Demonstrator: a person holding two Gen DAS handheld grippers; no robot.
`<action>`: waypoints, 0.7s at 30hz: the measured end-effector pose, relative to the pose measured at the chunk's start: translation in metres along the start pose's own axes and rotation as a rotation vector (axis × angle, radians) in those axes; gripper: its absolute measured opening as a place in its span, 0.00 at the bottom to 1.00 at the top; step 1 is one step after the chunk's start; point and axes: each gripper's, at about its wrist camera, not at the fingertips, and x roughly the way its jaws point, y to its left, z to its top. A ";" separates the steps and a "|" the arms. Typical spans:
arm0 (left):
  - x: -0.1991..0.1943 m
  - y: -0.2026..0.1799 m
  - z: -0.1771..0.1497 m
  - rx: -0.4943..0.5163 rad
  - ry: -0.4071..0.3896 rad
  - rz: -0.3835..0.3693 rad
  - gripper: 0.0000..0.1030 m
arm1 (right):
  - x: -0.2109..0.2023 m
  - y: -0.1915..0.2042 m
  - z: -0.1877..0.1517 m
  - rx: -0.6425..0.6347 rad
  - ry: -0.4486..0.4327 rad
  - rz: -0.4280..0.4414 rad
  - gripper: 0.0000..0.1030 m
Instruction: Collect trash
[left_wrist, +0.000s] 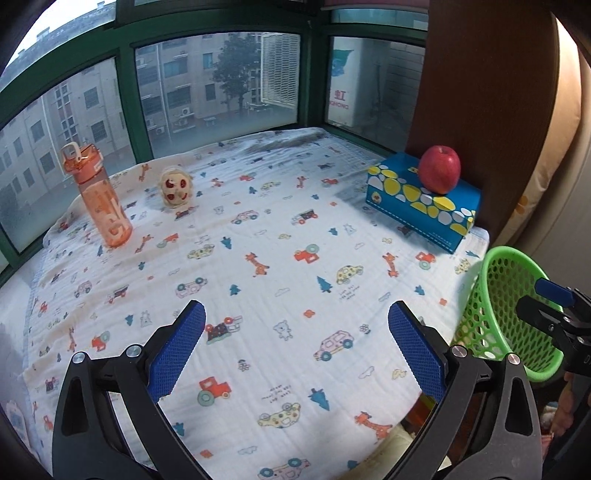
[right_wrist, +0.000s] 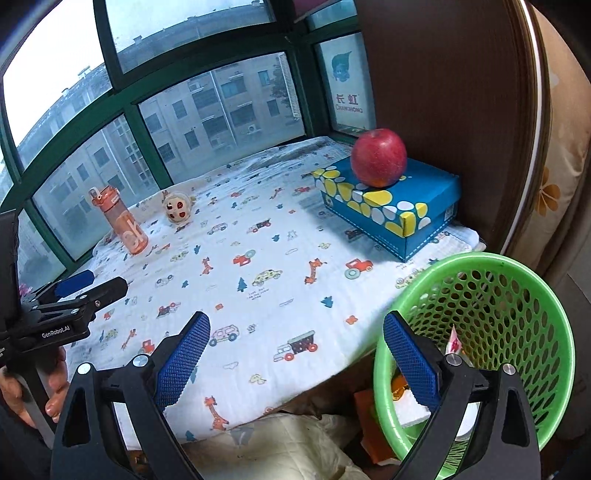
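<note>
You face a green-framed bay window (left_wrist: 218, 85) with grey apartment blocks outside in flat daylight. A brown wooden panel (right_wrist: 450, 92) stands at right; a cartoon-printed cloth (left_wrist: 280, 258) covers the ledge.

Soft overcast daylight through window (left_wrist: 218, 85), room evenly lit, 0 hard glare. Sky patch blown out top-left in right wrist view. Faint shadows beside tissue box (left_wrist: 424, 199) and bottle (left_wrist: 99, 195). Strong fisheye bending at edges, black vignette corners. Focus sharp centre, softer at rim
</note>
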 end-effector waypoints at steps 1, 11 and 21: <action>-0.002 0.006 -0.001 -0.013 -0.004 0.003 0.95 | 0.002 0.005 0.001 -0.010 0.001 0.002 0.89; -0.021 0.048 -0.013 -0.071 -0.028 0.077 0.95 | 0.015 0.039 0.005 -0.066 -0.006 0.023 0.89; -0.035 0.074 -0.027 -0.147 -0.030 0.138 0.95 | 0.016 0.067 -0.001 -0.080 -0.029 0.040 0.90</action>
